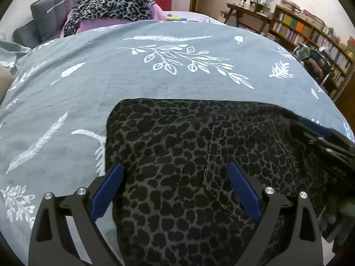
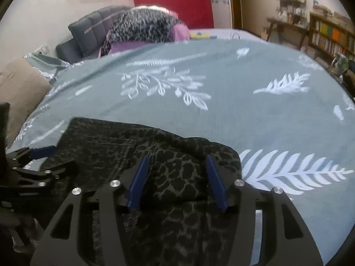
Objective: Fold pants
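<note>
Leopard-print pants lie folded on the grey leaf-print bedspread, long axis crosswise under both tools: left gripper spread wide over the left end, right gripper released astride the bunched right end, equally near.

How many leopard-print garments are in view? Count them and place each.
2: the dark leopard-print pants lie on the leaf-print bedspread under both grippers; a lighter leopard-print garment is draped by the grey headboard. Others may be hidden.
</note>
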Tool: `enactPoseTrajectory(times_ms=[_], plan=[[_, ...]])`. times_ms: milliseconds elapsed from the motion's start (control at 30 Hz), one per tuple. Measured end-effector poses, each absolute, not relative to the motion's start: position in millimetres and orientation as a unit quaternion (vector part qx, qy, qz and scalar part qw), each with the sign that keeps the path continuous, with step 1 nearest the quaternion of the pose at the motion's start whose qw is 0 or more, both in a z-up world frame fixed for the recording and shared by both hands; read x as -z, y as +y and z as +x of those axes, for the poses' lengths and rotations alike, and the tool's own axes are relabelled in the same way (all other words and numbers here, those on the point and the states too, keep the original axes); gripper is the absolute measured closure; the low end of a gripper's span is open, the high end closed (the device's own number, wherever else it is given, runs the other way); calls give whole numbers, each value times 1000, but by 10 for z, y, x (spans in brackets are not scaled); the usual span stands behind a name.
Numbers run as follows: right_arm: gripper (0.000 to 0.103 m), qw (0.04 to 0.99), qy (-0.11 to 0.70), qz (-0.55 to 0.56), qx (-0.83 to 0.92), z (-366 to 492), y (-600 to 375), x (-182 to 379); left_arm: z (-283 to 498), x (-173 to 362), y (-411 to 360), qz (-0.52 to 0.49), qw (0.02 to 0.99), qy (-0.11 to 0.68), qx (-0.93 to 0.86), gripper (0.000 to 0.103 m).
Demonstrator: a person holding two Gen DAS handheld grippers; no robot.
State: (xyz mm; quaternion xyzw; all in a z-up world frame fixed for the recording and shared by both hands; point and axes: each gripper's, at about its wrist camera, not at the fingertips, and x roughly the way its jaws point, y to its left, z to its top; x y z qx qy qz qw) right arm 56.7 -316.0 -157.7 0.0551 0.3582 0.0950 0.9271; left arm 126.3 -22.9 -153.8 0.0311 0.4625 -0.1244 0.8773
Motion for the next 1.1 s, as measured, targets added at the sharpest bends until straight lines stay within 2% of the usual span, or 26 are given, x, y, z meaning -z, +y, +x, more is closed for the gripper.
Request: enactPoseTrajectory(times_ms=[67,233,367,533,600,1100], plan=[[25,934,343,44,-91,415,-3140,1517,1229,1504,-195,23,877,465,119,9],[25,938,338,34,-67,157,-3200,1579,1079,1451,-145,16,880,462,109,9],[25,928,365,45,-54,101,-3283,1808,948,1481,-156,24,879,464,108,9],[23,919,380,89,-61,117,-3394,2028,865,1561,-201,47,881,460,101,9],[20,918,382,91,-59,130,-3397,2041,862,1576,-191,44,881,460,100,9],[20,914,389,96,-61,93,-3402,2014,853,1571,-175,45,878,466,98,8]])
